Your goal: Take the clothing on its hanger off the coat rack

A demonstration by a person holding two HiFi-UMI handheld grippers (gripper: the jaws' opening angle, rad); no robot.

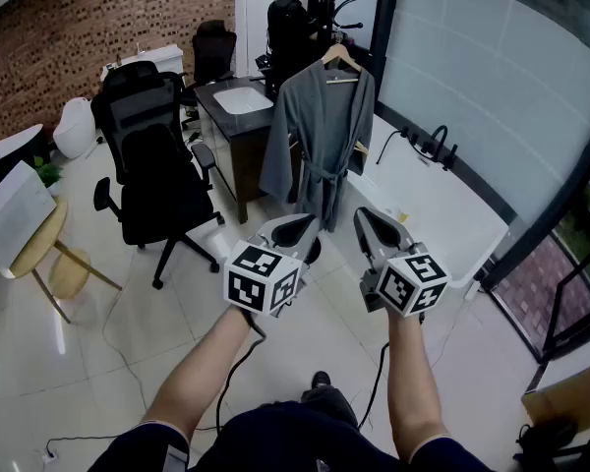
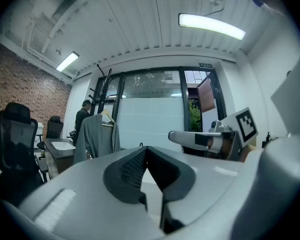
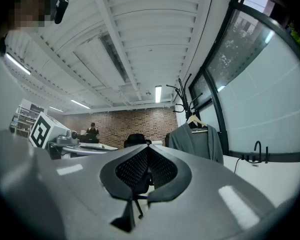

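Grey robe (image 1: pixel 315 136) on its hanger (image 1: pixel 340 57), hung from the coat rack (image 3: pixel 182 95) ahead of me.
My left gripper (image 1: pixel 297 229) and right gripper (image 1: pixel 374 226) both have jaws clenched together on nothing, well apart from the robe.

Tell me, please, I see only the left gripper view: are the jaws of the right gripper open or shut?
Observer: Shut. In its own view the right gripper has its jaws together, with nothing between them.
Operator: My gripper hides the low part of the gray robe. Is its belt tied?
Observer: Yes. The head view shows the belt tied at the waist.
Operator: What is low at its right?
Observer: A white ledge along the glass wall, with a black curved fixture on it.
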